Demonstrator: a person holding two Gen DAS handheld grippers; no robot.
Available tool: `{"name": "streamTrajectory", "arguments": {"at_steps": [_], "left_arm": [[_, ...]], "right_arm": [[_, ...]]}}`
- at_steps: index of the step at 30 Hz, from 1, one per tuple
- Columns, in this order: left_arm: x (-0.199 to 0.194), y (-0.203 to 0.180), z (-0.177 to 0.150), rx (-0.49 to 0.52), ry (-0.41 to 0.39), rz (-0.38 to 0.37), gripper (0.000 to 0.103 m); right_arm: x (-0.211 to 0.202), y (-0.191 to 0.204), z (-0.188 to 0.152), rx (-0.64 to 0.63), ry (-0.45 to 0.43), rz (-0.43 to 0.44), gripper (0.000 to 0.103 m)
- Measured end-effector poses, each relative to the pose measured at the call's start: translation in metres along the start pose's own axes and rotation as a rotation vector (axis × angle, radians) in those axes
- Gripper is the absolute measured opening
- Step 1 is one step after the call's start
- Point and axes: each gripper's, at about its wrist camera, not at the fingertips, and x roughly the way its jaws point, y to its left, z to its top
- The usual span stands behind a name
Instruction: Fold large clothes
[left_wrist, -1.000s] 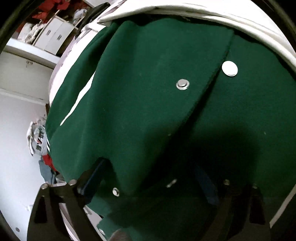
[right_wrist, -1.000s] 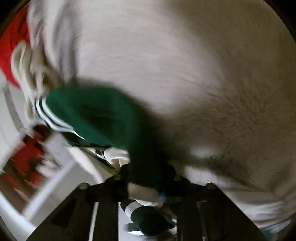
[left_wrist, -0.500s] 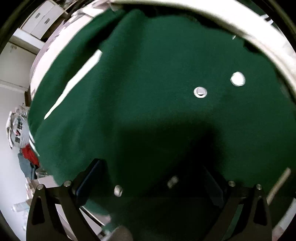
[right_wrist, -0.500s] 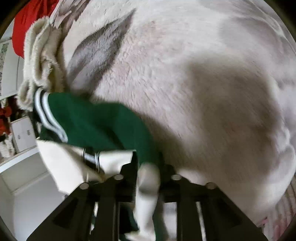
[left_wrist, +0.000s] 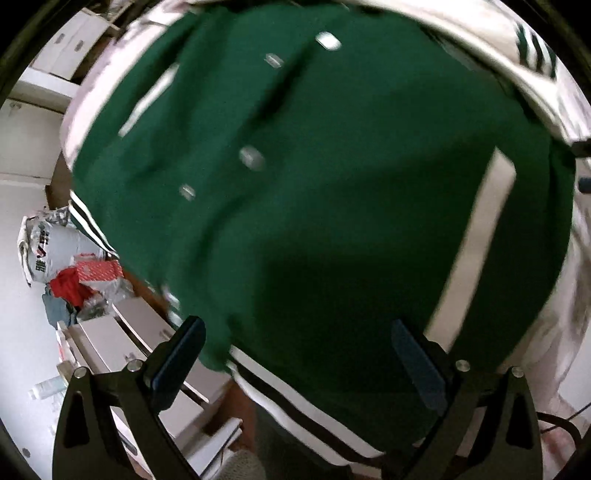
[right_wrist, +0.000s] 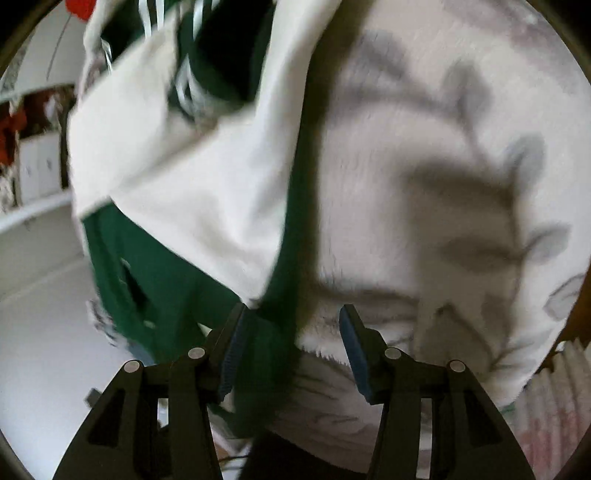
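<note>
A dark green jacket (left_wrist: 332, 206) with metal snaps and white stripes lies spread on a furry white blanket (right_wrist: 443, 177) patterned with grey leaves. My left gripper (left_wrist: 295, 354) hangs above the jacket's striped hem, open wide, with nothing pressed between its fingers. In the right wrist view the jacket's white sleeve (right_wrist: 192, 177) lies folded over the green body (right_wrist: 155, 280). My right gripper (right_wrist: 291, 347) is at the jacket's edge with its jaws opening. A green fold of cloth lies between them against the left pad, and the right pad is free.
White drawers (left_wrist: 122, 343) stand beside the bed at lower left of the left wrist view. Bags and red items (left_wrist: 70, 266) are piled past them. A white shelf (right_wrist: 33, 210) is at left of the right wrist view. Pink striped bedding (right_wrist: 554, 398) shows lower right.
My right gripper was shut on the green sleeve end and has opened, letting it go. My left gripper has drawn back and up, so more of the jacket shows.
</note>
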Motion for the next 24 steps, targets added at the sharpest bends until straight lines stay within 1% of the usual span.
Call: {"name": "streamTrajectory", "arguments": {"at_steps": [2, 4, 6, 8, 10, 11, 13, 16, 18, 19, 20, 21, 22, 23, 24], "left_arm": [[0.007, 0.000, -0.003, 0.000, 0.018, -0.007, 0.103], [0.011, -0.005, -0.008, -0.023, 0.029, -0.028, 0.103], [0.016, -0.004, -0.009, -0.042, 0.038, -0.041, 0.103], [0.022, 0.006, -0.009, -0.049, 0.038, -0.047, 0.103], [0.026, 0.009, -0.007, -0.057, 0.042, -0.056, 0.103], [0.027, 0.011, -0.006, -0.063, 0.044, -0.060, 0.103], [0.028, 0.014, -0.006, -0.069, 0.043, -0.065, 0.103], [0.028, 0.016, -0.008, -0.067, 0.041, -0.065, 0.103], [0.022, 0.017, -0.013, -0.066, 0.039, -0.068, 0.103], [0.008, 0.003, -0.018, -0.062, 0.031, -0.078, 0.103], [0.000, 0.003, -0.025, -0.045, 0.020, -0.095, 0.103], [-0.008, 0.000, -0.034, -0.015, 0.006, -0.101, 0.103], [-0.014, -0.004, -0.043, 0.019, -0.005, -0.100, 0.103], [-0.018, -0.011, -0.055, 0.070, -0.013, -0.096, 0.103], [-0.018, -0.018, -0.064, 0.115, -0.015, -0.084, 0.103]], "right_arm": [[0.010, -0.009, -0.011, 0.011, 0.002, -0.027, 0.053], [0.018, -0.015, -0.017, 0.007, -0.010, -0.074, 0.053], [0.021, -0.023, -0.020, 0.012, -0.023, -0.090, 0.053], [0.025, -0.026, -0.019, 0.010, -0.028, -0.108, 0.053], [0.029, -0.022, -0.019, 0.003, -0.030, -0.132, 0.053], [0.036, -0.010, -0.017, 0.003, -0.031, -0.141, 0.053], [0.041, -0.005, -0.017, -0.006, -0.032, -0.165, 0.053], [0.053, 0.003, -0.014, -0.006, -0.028, -0.181, 0.053], [0.055, 0.004, -0.010, 0.007, -0.007, -0.166, 0.053], [0.050, 0.002, -0.011, 0.016, 0.010, -0.137, 0.053], [0.044, -0.003, -0.005, 0.024, 0.017, -0.114, 0.053], [0.034, -0.011, -0.004, 0.035, 0.021, -0.078, 0.056], [0.027, -0.016, -0.006, 0.041, 0.022, -0.054, 0.056], [0.017, -0.020, -0.008, 0.041, 0.016, -0.035, 0.056], [0.008, -0.025, -0.010, 0.040, 0.007, -0.037, 0.057]]}}
